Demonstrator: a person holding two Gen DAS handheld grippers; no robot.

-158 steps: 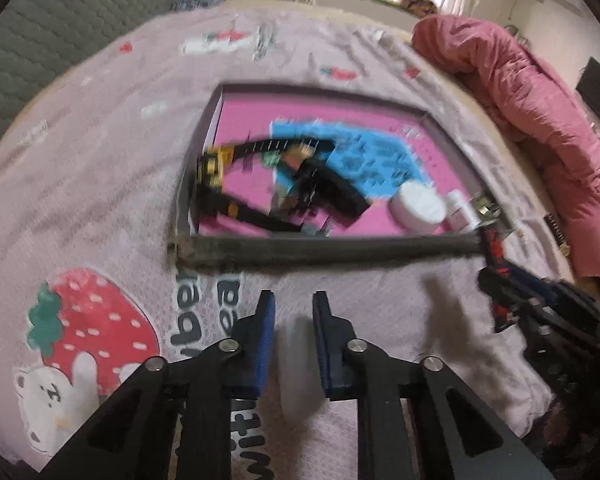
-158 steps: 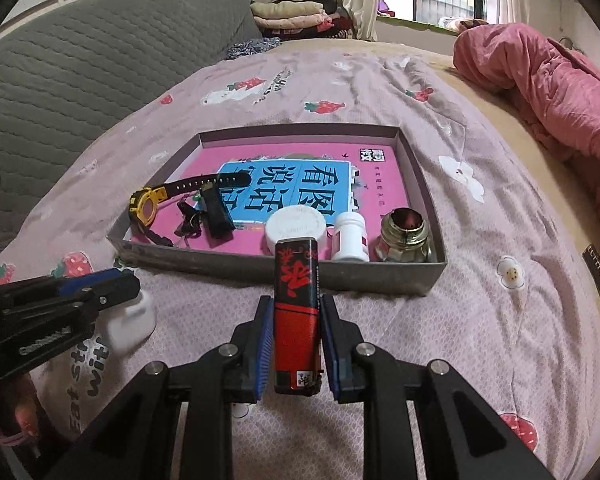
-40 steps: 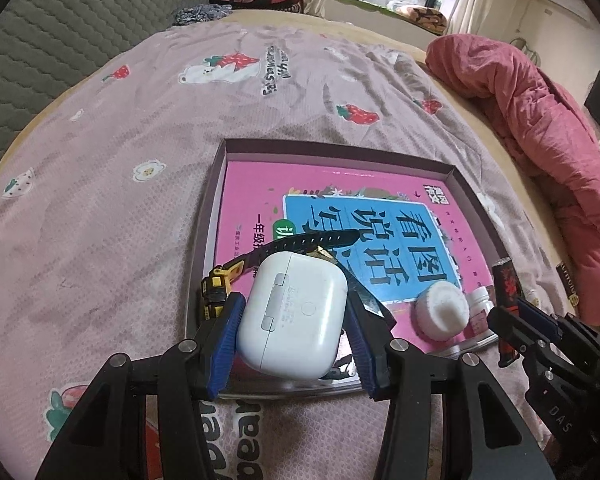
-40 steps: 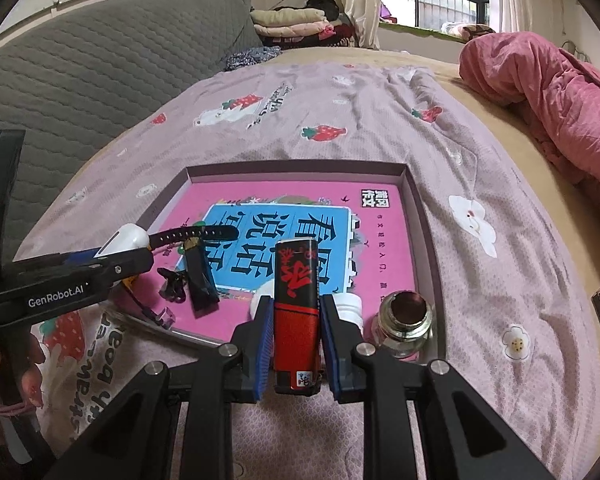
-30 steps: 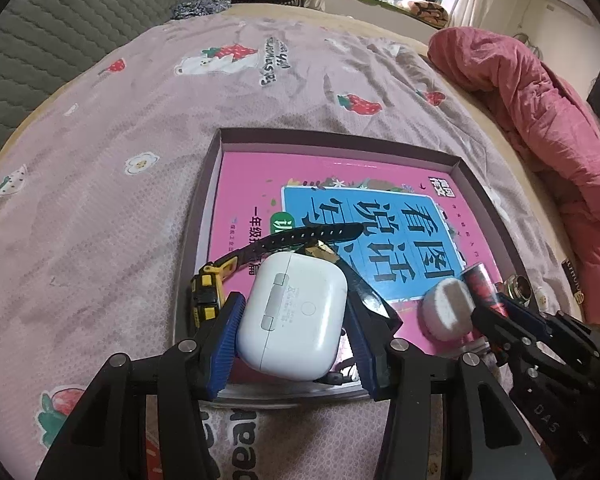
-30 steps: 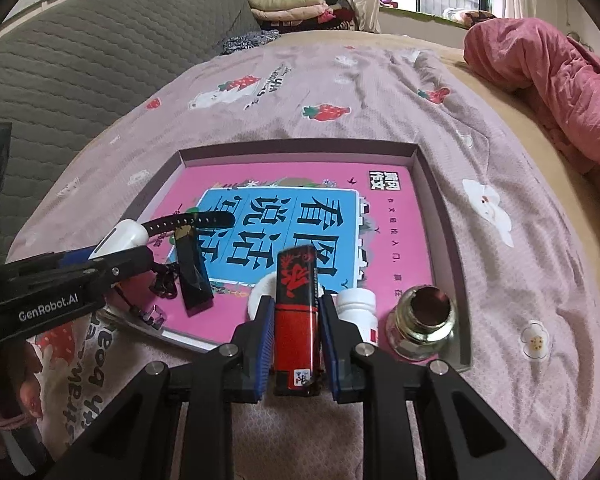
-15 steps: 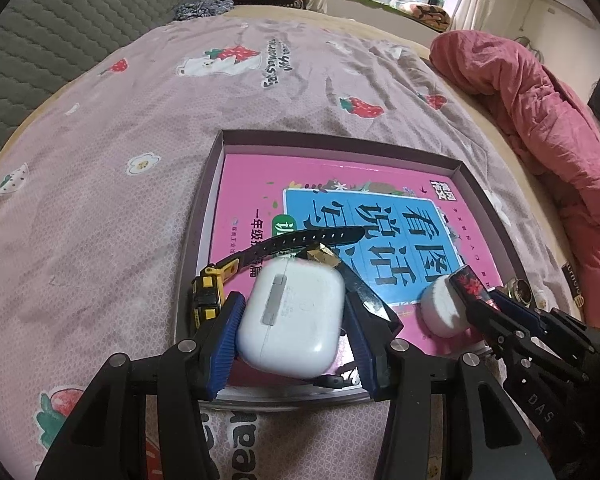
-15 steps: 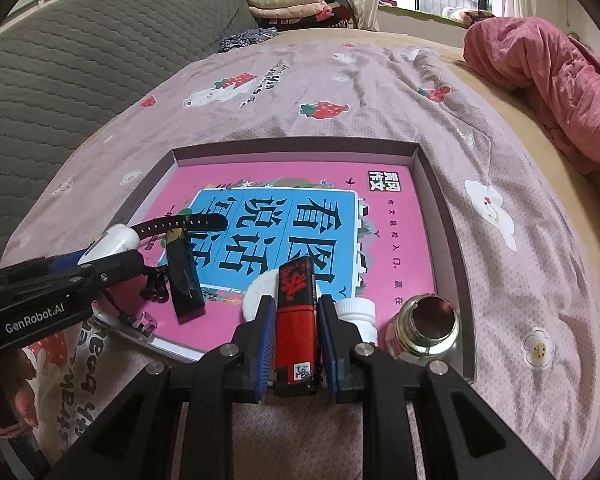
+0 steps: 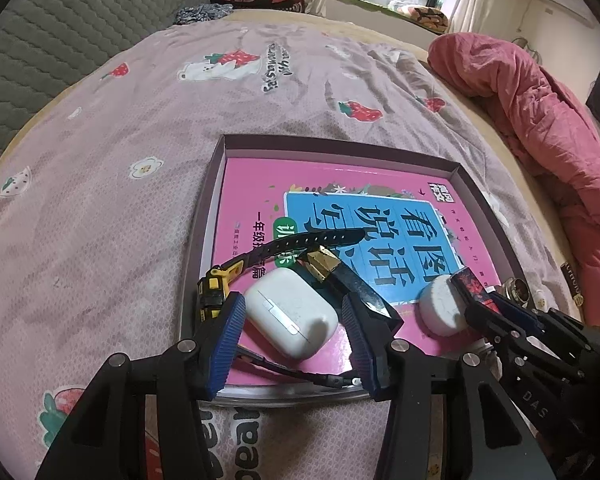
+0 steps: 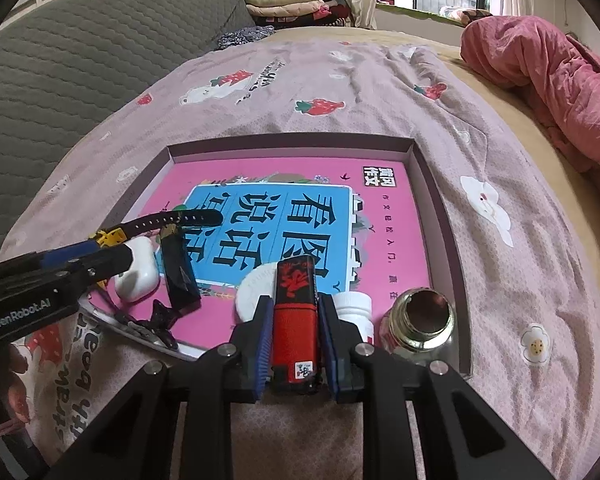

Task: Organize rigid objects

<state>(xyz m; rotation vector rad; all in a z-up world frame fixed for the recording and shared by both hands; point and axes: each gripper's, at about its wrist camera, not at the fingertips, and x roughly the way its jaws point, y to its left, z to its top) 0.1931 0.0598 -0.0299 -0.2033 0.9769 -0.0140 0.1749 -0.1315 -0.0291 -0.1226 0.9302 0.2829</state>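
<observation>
Earbud case: lies tilted at the tray's 7 o'clock corner, your left gripper released around it. Watch at its 10 o'clock, jar at 3. Your right gripper clamps the lighter.

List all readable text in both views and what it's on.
"GenRobot.AI": side of the left gripper.
"DAS": body of the right gripper.
"看图说话": upside-down blue panel of the pink book in the tray.
"strawberry", only partly visible: printed on the bedsheet.
Small book print, red lighter sticker, tag at the bed's edge: too small to read.
</observation>
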